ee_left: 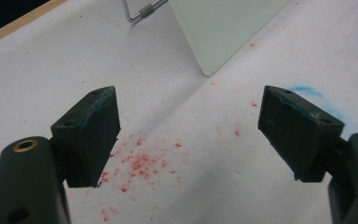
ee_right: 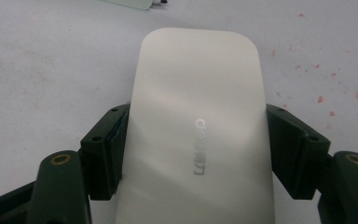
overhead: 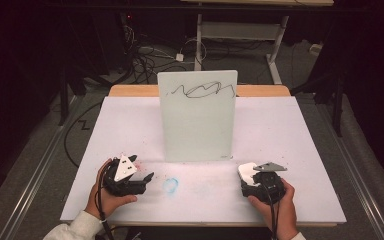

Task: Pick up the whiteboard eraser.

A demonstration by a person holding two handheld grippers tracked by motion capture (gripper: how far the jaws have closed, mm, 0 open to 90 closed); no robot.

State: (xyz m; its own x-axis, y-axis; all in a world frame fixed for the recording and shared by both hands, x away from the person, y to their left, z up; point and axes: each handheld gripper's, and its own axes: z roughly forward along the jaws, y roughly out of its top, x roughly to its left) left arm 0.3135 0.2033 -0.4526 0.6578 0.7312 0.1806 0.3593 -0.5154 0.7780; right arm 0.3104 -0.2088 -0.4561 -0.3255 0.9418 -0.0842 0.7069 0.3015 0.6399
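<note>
- While we are scanning the high view, we are seeing the right gripper (overhead: 250, 181) low at the table's near right edge, clamping a white eraser (overhead: 247, 171) that is poking out toward the whiteboard (overhead: 198, 116).
- We are reading the board as propped upright mid-table so its black scribble (overhead: 202, 90) is facing the person; we are judging the eraser is being picked up to wipe that scribble.
- The left gripper (overhead: 139, 176) is sitting near the front left, well apart from the board, probably just parked out of the way.
- A faint blue smudge (overhead: 170, 184) is lying on the white table (overhead: 300, 130) between the two grippers.
- Moving to the left gripper view, we are seeing its jaws standing wide apart with nothing between them, just red specks (ee_left: 140, 163) on the tabletop below.
- The board's lower corner (ee_left: 214, 37) is showing ahead, with a wire stand leg (ee_left: 142, 11) holding it up from behind.
- Moving to the right gripper view, both pads are pressing on the long sides of the eraser (ee_right: 198, 121), gripped across its width so the flat face is staying free for wiping.
- We are noting a printed logo on its top; more red specks (ee_right: 326, 93) are lying off to the right.
- No containers are appearing anywhere, so nothing to report there.
</note>
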